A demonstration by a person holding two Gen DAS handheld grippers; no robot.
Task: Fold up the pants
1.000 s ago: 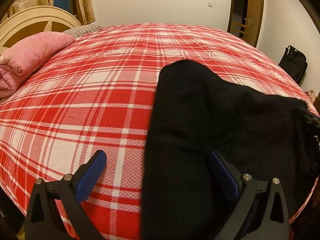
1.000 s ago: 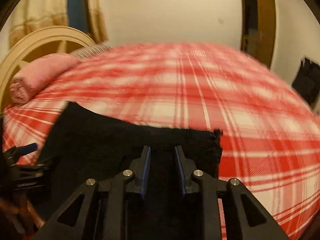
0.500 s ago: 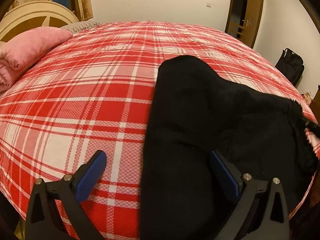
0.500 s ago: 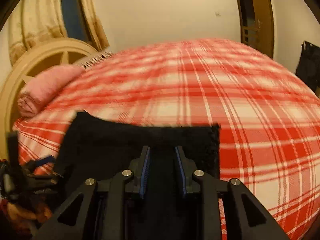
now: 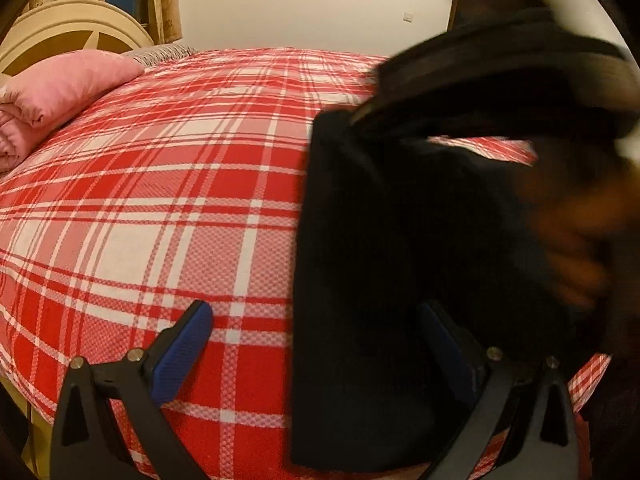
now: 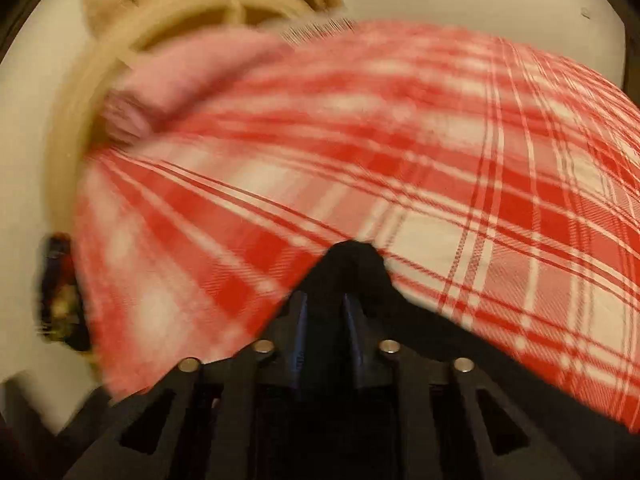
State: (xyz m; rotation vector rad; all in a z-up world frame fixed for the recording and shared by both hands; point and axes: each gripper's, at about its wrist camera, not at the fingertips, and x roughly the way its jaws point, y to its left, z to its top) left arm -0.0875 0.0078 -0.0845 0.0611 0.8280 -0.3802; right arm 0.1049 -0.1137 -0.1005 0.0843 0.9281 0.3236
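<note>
The left gripper (image 5: 316, 344) stands spread wide over the bed's (image 5: 168, 208) near edge, its right finger half hidden by the black pants (image 5: 360, 280). The right gripper (image 6: 325, 312), blurred, has just narrowed, clenching a pants fold.

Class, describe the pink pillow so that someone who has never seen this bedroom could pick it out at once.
Start with the large bed under the red and white checked sheet. Follow it to the cream wooden headboard at the far left. The pink pillow lies at that end, beside a rolled pink blanket; it is the smooth, plain pink piece, unlike the checked sheet and the black pants.
</note>
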